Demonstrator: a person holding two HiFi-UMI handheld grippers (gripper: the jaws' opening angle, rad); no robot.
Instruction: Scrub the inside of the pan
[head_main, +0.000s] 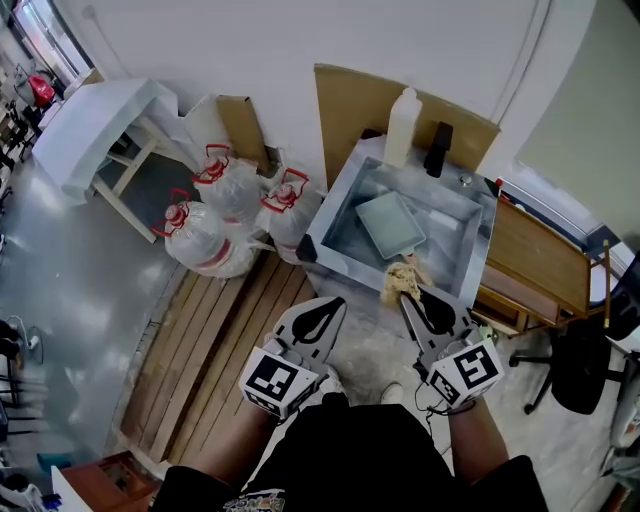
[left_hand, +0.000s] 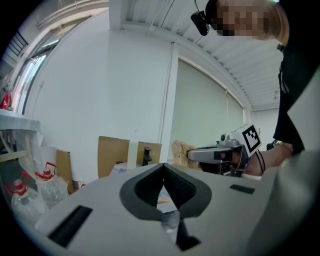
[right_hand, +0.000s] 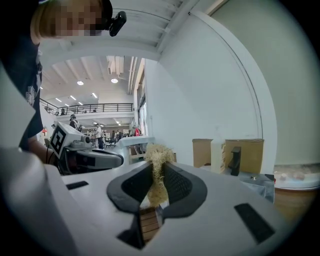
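While my right gripper pinches the scrubber, my left gripper is closed, empty; pan in sink.

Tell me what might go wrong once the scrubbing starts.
1. The right gripper pinches the fibrous scrubber by a narrow part only; it may slip out or shed under pressure.
2. The pan lies unheld in the sink; the left gripper is shut and empty, so the pan may slide.
3. The bottle on the sink's back edge could get knocked.
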